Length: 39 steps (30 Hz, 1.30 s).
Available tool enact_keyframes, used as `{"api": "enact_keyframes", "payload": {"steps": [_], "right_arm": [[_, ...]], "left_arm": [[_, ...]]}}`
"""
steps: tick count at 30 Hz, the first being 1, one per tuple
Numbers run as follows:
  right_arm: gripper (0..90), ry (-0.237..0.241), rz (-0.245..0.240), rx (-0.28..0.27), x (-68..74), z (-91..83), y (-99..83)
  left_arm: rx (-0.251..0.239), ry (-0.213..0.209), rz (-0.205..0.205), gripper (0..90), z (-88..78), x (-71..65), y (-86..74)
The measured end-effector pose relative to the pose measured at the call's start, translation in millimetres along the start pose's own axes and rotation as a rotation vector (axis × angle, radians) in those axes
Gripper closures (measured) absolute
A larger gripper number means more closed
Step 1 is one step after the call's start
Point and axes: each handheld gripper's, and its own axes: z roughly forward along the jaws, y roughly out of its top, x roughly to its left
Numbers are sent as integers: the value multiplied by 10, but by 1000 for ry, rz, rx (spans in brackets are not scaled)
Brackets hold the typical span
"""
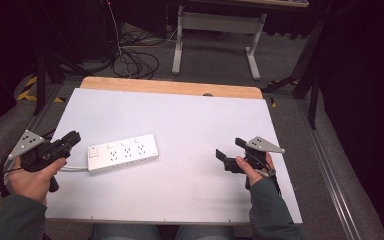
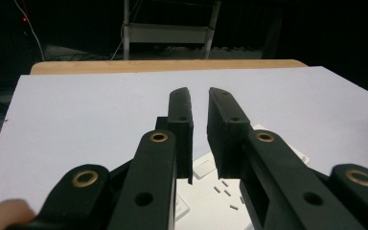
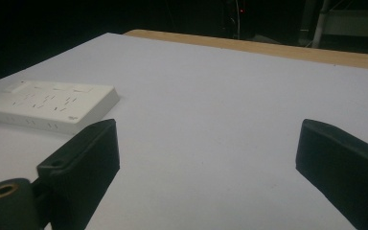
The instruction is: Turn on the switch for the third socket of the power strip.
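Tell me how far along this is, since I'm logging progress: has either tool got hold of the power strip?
Nothing looks done: the white power strip lies flat on the white board, untouched. In hand: the left tool, jaws nearly together with nothing between them, hovers over the strip's switch end. The right tool waits wide open, apart from it. Gripping or moving the strip is still left.

Your left gripper: jaws nearly together — nothing between them.
Power strip: white, below your jaws, on the tabletop.
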Motion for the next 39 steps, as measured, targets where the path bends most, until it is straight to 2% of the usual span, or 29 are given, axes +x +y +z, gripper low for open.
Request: {"api": "enact_keyframes", "payload": {"steps": [5, 9, 11, 13, 28, 31, 35, 39], "right_arm": [[84, 5, -6, 15, 6, 12, -8], [85, 14, -21, 58, 26, 44, -30], [88, 20, -46, 96, 40, 77, -51], [89, 27, -45, 109, 50, 87, -59], [88, 30, -47, 107, 48, 89, -57], [88, 29, -46, 106, 46, 89, -57], [88, 28, -44, 106, 47, 86, -57], [87, 26, -41, 102, 44, 75, -58]], "left_arm": [[2, 4, 3, 780, 5, 0, -2], [4, 6, 10, 780, 7, -5, 0], [4, 10, 16, 780, 6, -9, 1], [10, 11, 19, 779, 5, -10, 3], [20, 0, 30, 815, 20, -21, 12], [15, 24, 47, 862, 22, -29, 29], [16, -7, 48, 899, 25, -40, 49], [16, -13, 52, 899, 39, -54, 51]]}}
